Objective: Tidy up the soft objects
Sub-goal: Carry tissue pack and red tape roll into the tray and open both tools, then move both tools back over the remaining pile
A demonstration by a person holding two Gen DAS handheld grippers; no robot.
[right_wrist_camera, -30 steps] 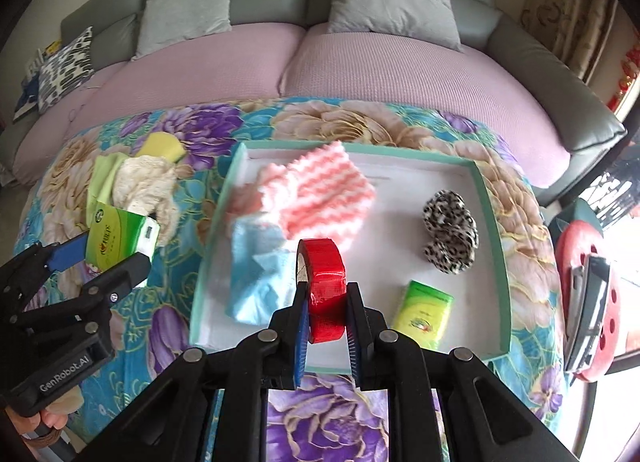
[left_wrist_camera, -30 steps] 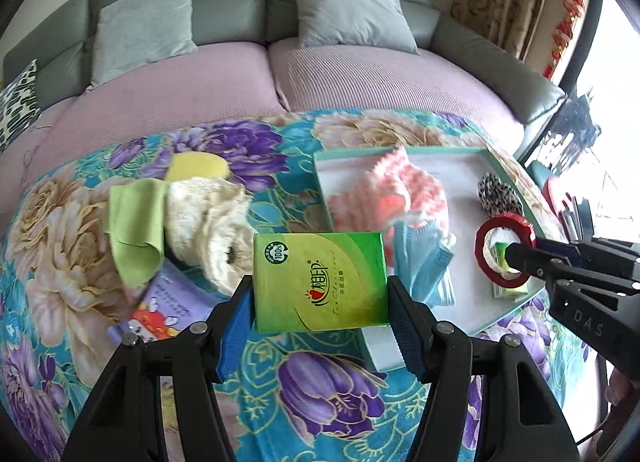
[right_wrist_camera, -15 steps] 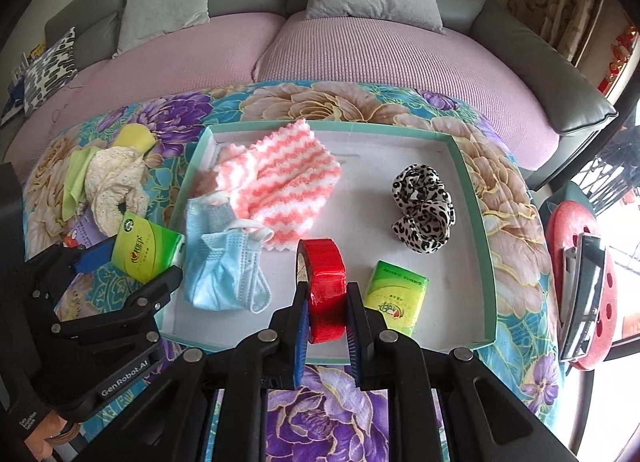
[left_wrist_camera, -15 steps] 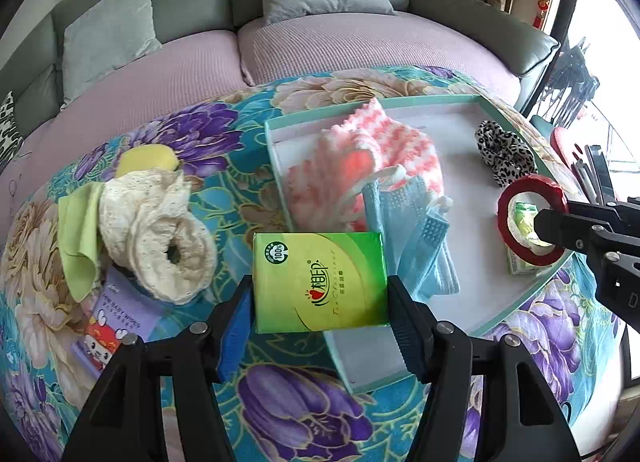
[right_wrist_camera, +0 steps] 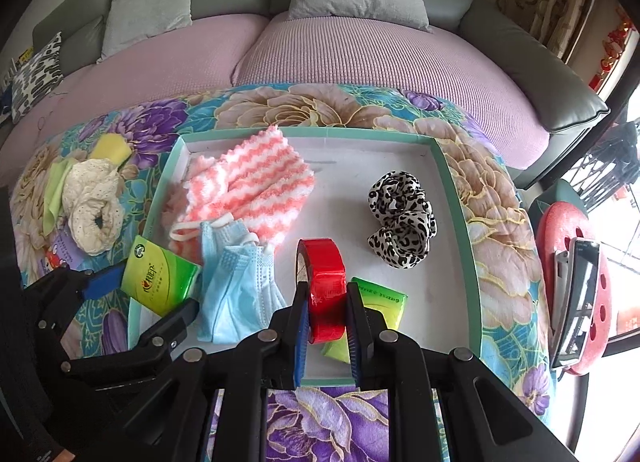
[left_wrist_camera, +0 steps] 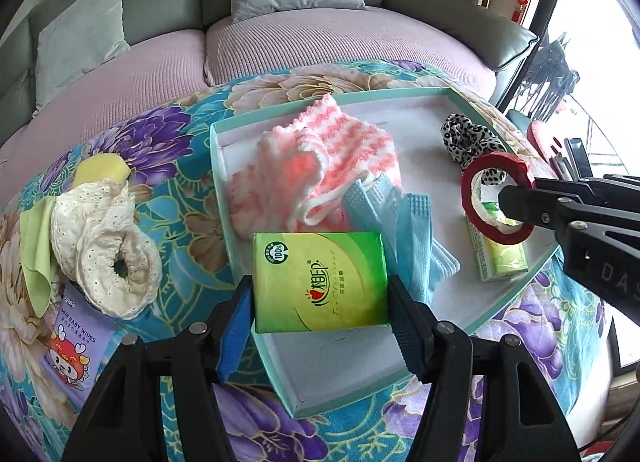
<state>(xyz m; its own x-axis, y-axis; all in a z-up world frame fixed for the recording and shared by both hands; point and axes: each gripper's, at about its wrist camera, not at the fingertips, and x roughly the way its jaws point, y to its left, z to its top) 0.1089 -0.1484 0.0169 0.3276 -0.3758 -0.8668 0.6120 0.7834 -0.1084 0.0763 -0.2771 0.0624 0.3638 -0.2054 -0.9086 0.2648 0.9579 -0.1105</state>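
Jaws of left gripper [left_wrist_camera: 320, 308] clamp the light, squashy tissue pack [left_wrist_camera: 320, 282] by its short sides, over the tray [left_wrist_camera: 216, 166] corner; right gripper [right_wrist_camera: 327, 328] pinches the stiff red tape roll [right_wrist_camera: 324, 286].

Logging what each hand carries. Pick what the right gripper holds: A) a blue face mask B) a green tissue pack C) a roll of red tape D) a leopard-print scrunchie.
C: the right gripper is clamped on the roll of red tape over the tray, while the tissue pack sits in the left gripper.
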